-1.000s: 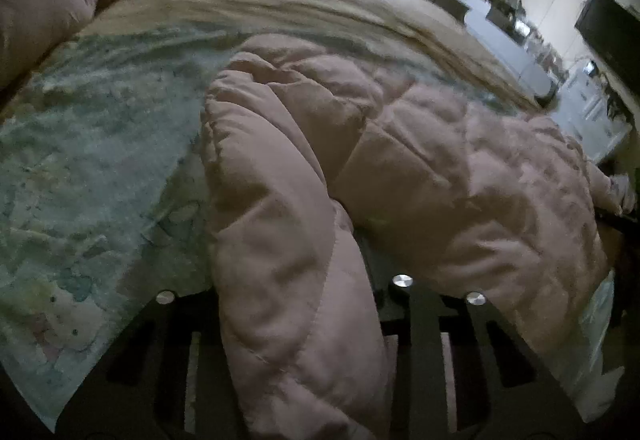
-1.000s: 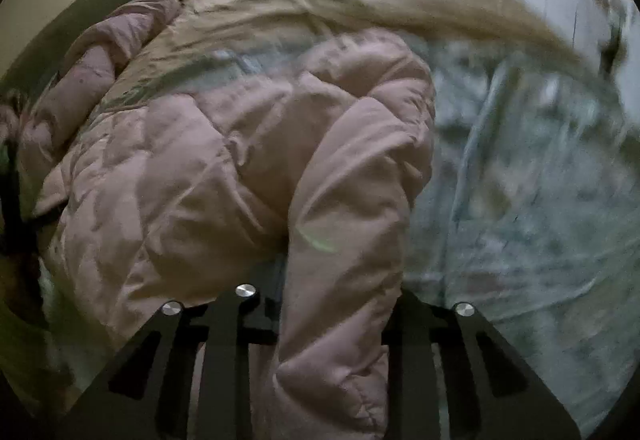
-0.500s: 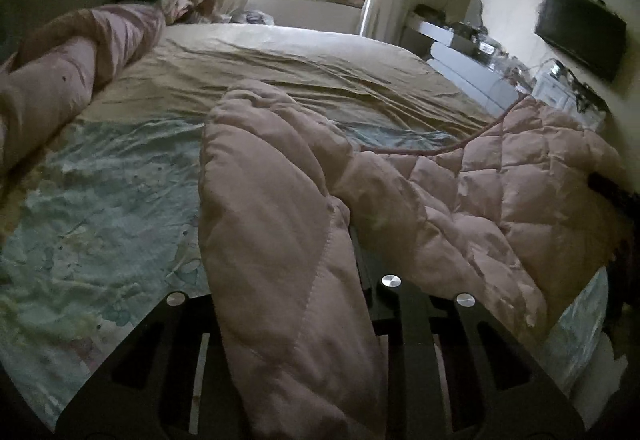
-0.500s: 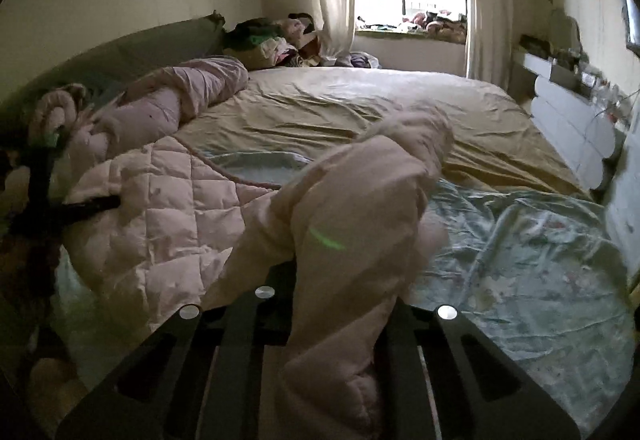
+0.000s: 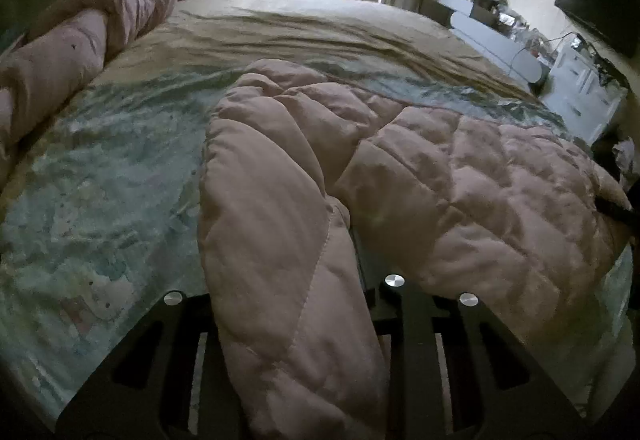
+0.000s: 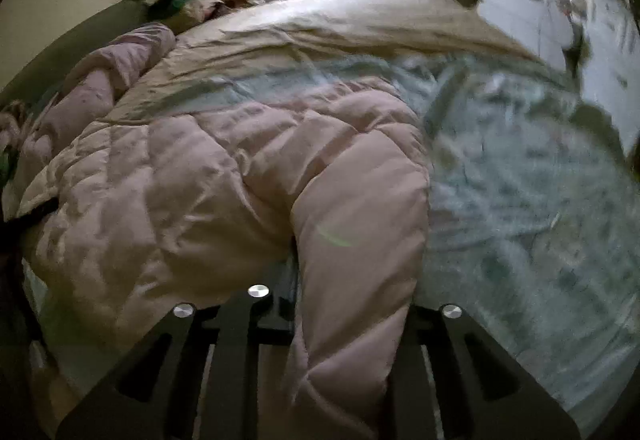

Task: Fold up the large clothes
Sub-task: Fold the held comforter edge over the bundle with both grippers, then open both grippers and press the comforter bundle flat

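Garment: a big pink quilted coat [image 5: 460,180] sits bunched at the near end of the bed [image 5: 304,28], over the blue-green patterned sheet [image 5: 100,180], with the tan cover further up toward the window.

Left gripper [image 5: 292,340]: clamped on a thick padded fold of the coat. The fabric fills the gap between the jaws and runs straight out ahead of it; the log's small wobble in the opening looks like padding giving, not a release.

Right gripper [image 6: 352,340]: same story, pinched onto its own padded roll, which rises away from the claw and curls over. Its picture is smeared, so that hand looks to be swinging.

Lie of the coat: the quilted body spans the gap between the two claws, to the right of the left one and to the left of the right one. So its long axis runs side to side, hand to hand, across the bed.

Which hand is nearer: neither, I'd say. Each has an end, and the slack middle sags onto the sheet.

Next move, my guess: both ends carried together, forward onto the body, keeping the hands level so the fold lands square.

Background: a rolled pink blanket [image 5: 80,40] lies along the far left edge, well apart.
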`<state>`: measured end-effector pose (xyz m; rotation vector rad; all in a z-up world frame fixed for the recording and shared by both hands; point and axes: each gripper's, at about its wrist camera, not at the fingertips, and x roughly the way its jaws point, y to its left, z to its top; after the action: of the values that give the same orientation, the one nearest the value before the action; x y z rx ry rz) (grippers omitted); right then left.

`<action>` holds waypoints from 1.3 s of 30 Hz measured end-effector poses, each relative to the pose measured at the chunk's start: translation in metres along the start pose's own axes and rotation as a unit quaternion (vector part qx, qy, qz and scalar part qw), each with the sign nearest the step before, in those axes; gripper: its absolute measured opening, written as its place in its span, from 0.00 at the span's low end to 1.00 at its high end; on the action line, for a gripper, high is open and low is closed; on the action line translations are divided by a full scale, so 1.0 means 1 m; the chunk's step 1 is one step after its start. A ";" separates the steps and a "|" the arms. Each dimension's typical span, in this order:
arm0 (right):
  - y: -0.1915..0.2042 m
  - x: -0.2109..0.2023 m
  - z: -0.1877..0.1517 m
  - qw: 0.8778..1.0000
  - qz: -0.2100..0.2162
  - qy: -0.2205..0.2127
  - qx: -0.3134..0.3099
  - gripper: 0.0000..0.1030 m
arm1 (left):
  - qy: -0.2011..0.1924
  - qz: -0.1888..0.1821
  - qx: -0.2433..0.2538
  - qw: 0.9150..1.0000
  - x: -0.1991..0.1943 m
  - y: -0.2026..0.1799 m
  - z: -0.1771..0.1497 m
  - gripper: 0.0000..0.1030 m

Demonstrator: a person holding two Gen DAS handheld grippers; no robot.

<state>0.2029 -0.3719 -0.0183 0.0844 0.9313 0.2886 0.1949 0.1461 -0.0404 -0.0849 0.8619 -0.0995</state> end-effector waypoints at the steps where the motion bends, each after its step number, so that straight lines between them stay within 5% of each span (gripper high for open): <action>1: -0.005 0.007 -0.005 1.000 0.002 0.006 0.012 0.19 | 0.002 0.001 0.000 1.000 0.001 0.000 -0.003 0.19; 5: -0.011 0.019 -0.009 1.000 -0.011 0.014 0.024 0.32 | 0.005 0.011 0.006 1.000 0.007 -0.002 -0.008 0.20; 7: -0.012 0.015 -0.006 0.999 -0.031 0.017 0.028 0.55 | 0.006 0.011 0.003 1.000 0.008 -0.002 -0.008 0.20; 9: -0.016 0.003 -0.005 0.998 -0.063 0.010 0.024 0.68 | 0.007 0.011 0.002 1.000 0.008 -0.003 -0.007 0.20; 13: -0.009 -0.039 -0.005 0.993 -0.111 -0.029 -0.008 0.75 | 0.006 0.013 0.008 1.000 0.009 -0.002 -0.007 0.20; 14: -0.001 -0.058 -0.004 0.986 -0.152 -0.057 -0.026 0.76 | 0.007 0.013 0.007 1.000 0.010 -0.001 -0.006 0.20; 16: 0.014 -0.085 -0.003 0.980 -0.166 -0.102 -0.041 0.79 | 0.007 0.013 0.006 1.000 0.010 -0.003 -0.007 0.20; 19: 0.049 -0.092 0.004 0.985 -0.105 -0.120 -0.069 0.85 | 0.008 0.017 0.005 1.000 0.012 -0.002 -0.006 0.22; 23: 0.110 -0.032 0.021 0.991 -0.035 -0.039 -0.123 0.85 | 0.008 0.025 -0.001 1.000 0.012 0.000 -0.010 0.29; 28: 0.122 0.085 0.011 0.981 -0.058 0.138 -0.124 0.90 | -0.011 0.041 0.003 0.999 -0.014 -0.003 -0.013 0.47; 34: 0.114 0.091 0.008 0.984 -0.045 0.129 -0.114 0.92 | -0.073 0.027 0.002 0.997 -0.079 -0.017 -0.003 0.58; 37: 0.110 0.090 0.009 0.986 -0.045 0.118 -0.108 0.92 | -0.060 -0.032 0.017 0.998 -0.077 -0.050 0.001 0.58; 39: 0.112 0.089 0.010 0.987 -0.046 0.114 -0.105 0.92 | -0.039 -0.037 0.039 0.998 -0.058 -0.071 -0.003 0.58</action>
<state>0.2373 -0.2393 -0.0599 -0.1883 1.1227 0.3137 0.1514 0.0822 0.0101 -0.0466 0.7763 -0.1985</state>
